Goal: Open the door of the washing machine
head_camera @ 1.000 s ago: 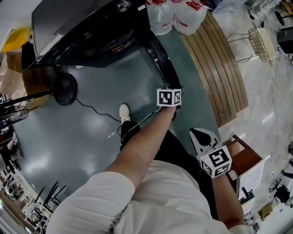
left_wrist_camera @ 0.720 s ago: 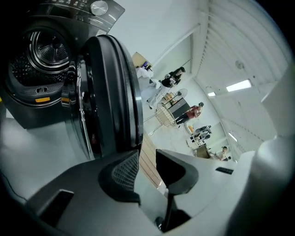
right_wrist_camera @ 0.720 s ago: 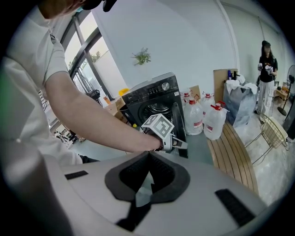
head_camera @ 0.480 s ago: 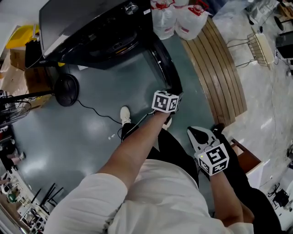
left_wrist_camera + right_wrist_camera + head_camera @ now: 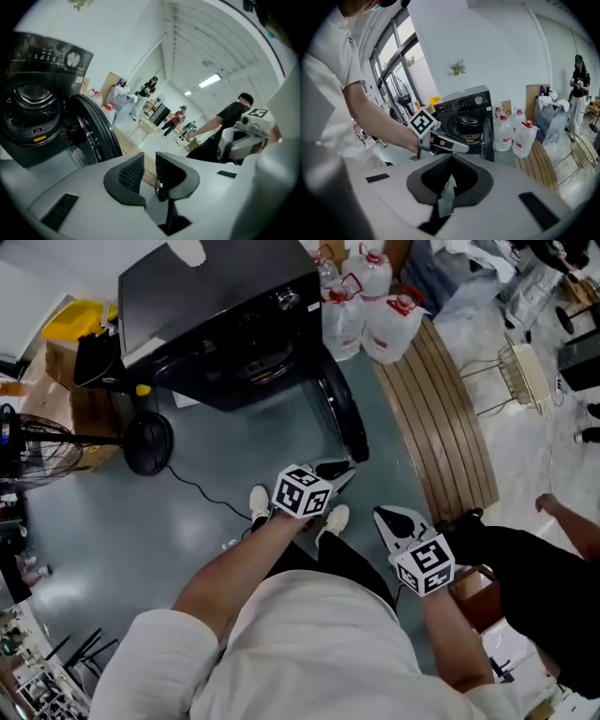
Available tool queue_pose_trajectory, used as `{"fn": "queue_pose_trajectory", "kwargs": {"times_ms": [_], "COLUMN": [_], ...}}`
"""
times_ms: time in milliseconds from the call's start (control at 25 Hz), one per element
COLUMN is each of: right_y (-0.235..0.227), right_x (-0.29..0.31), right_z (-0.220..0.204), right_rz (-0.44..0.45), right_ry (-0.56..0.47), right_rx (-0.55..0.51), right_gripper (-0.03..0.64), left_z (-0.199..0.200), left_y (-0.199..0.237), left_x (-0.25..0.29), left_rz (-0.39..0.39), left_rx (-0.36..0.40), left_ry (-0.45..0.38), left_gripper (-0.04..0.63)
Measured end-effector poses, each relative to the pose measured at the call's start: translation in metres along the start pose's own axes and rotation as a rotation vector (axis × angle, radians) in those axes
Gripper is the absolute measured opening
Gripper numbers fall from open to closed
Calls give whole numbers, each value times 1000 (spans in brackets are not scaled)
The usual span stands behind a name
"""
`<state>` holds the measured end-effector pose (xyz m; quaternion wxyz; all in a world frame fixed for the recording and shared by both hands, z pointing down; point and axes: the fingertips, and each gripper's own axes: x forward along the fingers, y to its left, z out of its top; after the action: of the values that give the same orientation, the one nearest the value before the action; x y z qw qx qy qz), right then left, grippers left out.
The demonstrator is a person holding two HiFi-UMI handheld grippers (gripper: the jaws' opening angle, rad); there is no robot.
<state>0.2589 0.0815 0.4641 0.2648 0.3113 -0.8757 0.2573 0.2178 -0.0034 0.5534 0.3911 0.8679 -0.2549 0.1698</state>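
Black washing machine (image 5: 216, 306) at far left on grey floor (image 5: 141, 521). Door (image 5: 342, 413) already swung open, standing edge-on at the machine's right front corner, drum opening (image 5: 258, 357) exposed.

Left tool (image 5: 336, 469) raised just near of the door's near edge, apart from it, not touching. Jaws narrowing, a slim gap between the pads, nothing in that gap; door seen off to the left in the left gripper view.

Right tool (image 5: 386, 515) to the right and nearer, well clear of the door. Jaws closed tip to tip, holding nothing.

Water jugs (image 5: 375, 306) right of the machine. Slatted wooden platform (image 5: 450, 418) along the right. Fan base (image 5: 150, 442) left of the door.
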Motion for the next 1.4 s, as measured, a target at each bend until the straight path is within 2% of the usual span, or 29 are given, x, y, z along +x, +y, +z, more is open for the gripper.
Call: {"fn": "queue_pose_trajectory", "kwargs": {"times_ms": [280, 480, 560, 800, 1400], "right_y": [5, 21, 27, 47, 64], "right_x": [-12, -16, -15, -14, -25], "right_z": [23, 42, 47, 65, 84], "right_rz": [60, 129, 161, 226, 250], "right_ry": [-40, -55, -50, -55, -90], "right_rx": [-64, -113, -143, -222, -265], "right_gripper": [9, 9, 9, 9, 8], "left_z": [27, 45, 50, 46, 44], "left_y": [-63, -94, -104, -121, -130], "left_x": [-100, -158, -172, -202, -215], "left_rz": [-8, 28, 43, 75, 63], "left_rx": [90, 74, 95, 170, 176], "left_ry": [-80, -170, -184, -194, -221], "left_gripper": [28, 17, 17, 17, 17]}}
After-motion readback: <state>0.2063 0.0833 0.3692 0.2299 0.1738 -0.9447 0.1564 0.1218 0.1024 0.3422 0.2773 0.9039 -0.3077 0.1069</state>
